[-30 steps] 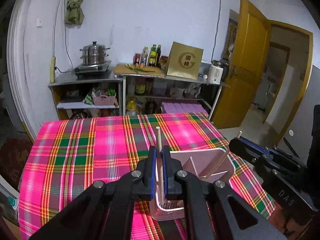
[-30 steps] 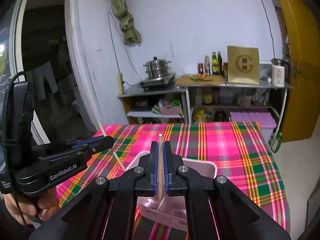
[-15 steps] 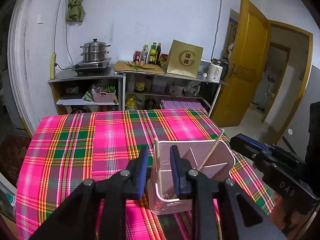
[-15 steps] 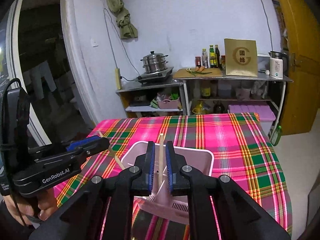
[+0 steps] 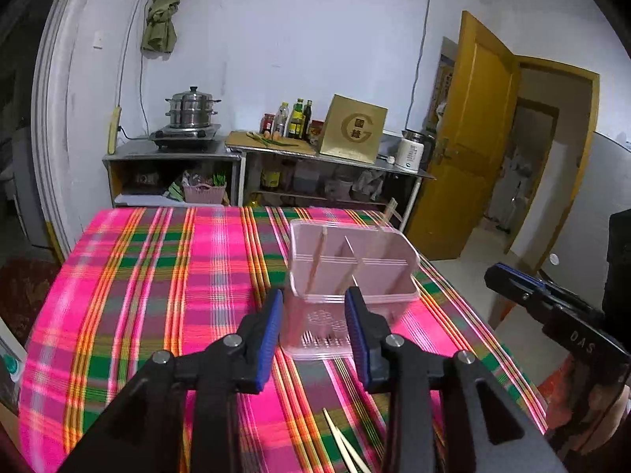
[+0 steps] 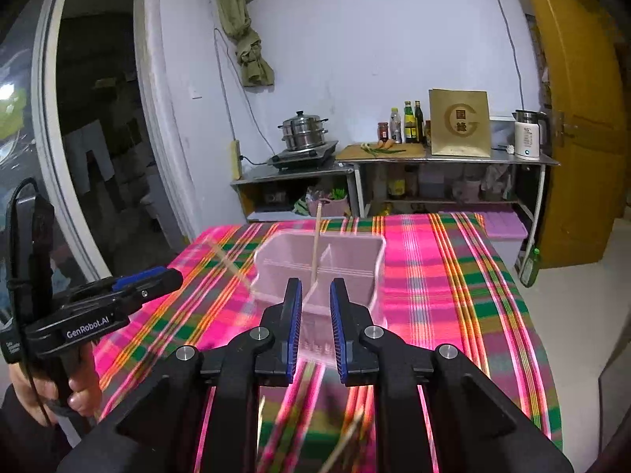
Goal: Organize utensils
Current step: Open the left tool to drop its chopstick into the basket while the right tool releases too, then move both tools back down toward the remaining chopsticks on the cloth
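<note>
- Landmark: translucent pink plastic utensil caddy with inner dividers [image 5: 351, 272], standing upright on the pink-green plaid tablecloth [image 5: 157, 276].
- Left gripper [image 5: 315, 331]: blue-padded jaws opening, nothing between the pads; the caddy's near wall only shows through the gap, no contact. Released.
- Right gripper [image 6: 315, 315]: jaws opening, narrower gap, also empty; it sits just short of the caddy's near wall.
- Thin wooden chopstick [image 5: 316, 262] stands tilted in the caddy's left compartment; a second leaning stick [image 5: 384, 222] pokes past the far rim on the right side. In the right wrist view one stick [image 6: 314, 248] rises by the middle divider.
- More loose pale chopsticks [image 5: 343, 445] lie flat on the cloth on the near side of the caddy, below the left gripper; blurred ones [image 6: 343, 445] show under the right gripper too.
- Step in hand, as I judge it: clearing off after a drop, then going for the next loose pair.
- To do it well: open fully before dropping to the cloth, come in along the stick's length, pinch near mid-shaft so it doesn't pivot, and stay clear of the caddy's near wall since it looks light and could tip.
- Keep the two grippers apart so they don't cross over the caddy.
- Risk: thin sticks flat on soft cloth may slip or roll out of the pads.
</note>
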Demonstrator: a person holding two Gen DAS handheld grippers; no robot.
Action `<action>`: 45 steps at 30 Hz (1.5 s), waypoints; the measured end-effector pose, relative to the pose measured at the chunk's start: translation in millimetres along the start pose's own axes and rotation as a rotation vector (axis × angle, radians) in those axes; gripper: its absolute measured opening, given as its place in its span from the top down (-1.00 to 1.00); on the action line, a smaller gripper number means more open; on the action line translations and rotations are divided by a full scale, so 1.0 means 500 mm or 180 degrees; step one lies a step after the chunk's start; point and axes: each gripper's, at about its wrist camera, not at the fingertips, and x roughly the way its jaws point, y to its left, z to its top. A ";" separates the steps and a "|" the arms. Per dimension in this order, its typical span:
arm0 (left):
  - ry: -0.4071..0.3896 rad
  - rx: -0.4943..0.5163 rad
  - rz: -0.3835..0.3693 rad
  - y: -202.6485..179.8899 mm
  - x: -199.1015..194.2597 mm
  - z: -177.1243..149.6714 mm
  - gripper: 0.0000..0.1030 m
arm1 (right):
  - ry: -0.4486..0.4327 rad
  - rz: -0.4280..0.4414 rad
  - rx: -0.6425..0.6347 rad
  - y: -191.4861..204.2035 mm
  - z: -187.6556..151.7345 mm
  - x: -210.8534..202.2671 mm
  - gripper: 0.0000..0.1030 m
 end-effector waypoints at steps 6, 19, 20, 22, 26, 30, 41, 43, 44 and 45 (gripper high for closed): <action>0.0103 0.0027 -0.0097 -0.027 -0.037 -0.092 0.33 | 0.0066 -0.0035 -0.0012 -0.003 -0.081 -0.056 0.71; 0.0319 0.0019 -0.0119 -0.047 -0.071 -0.220 0.33 | 0.0242 -0.0046 0.0140 -0.020 -0.197 -0.105 0.71; 0.0340 0.0013 -0.0114 -0.047 -0.069 -0.224 0.33 | 0.0248 -0.0039 0.0158 -0.023 -0.201 -0.107 0.71; 0.0388 0.0004 -0.0115 -0.048 -0.063 -0.234 0.33 | 0.0263 -0.0046 0.0193 -0.028 -0.208 -0.108 0.71; 0.0500 0.0009 -0.0072 -0.052 -0.041 -0.249 0.33 | 0.0291 -0.0091 0.0240 -0.044 -0.216 -0.105 0.71; 0.0596 0.0018 -0.0037 -0.055 -0.016 -0.254 0.33 | 0.0346 -0.0168 0.0318 -0.066 -0.224 -0.094 0.71; 0.0878 -0.0013 0.0016 -0.051 0.056 -0.266 0.33 | 0.0634 -0.0260 0.0377 -0.097 -0.243 -0.027 0.71; 0.0927 -0.0014 0.0041 -0.050 0.066 -0.267 0.33 | 0.0683 -0.0268 0.0366 -0.098 -0.246 -0.014 0.71; 0.0943 -0.0011 0.0050 -0.050 0.071 -0.268 0.33 | 0.0709 -0.0273 0.0364 -0.099 -0.247 -0.007 0.71; 0.0957 -0.0012 0.0051 -0.051 0.074 -0.269 0.33 | 0.0742 -0.0277 0.0368 -0.101 -0.249 0.000 0.71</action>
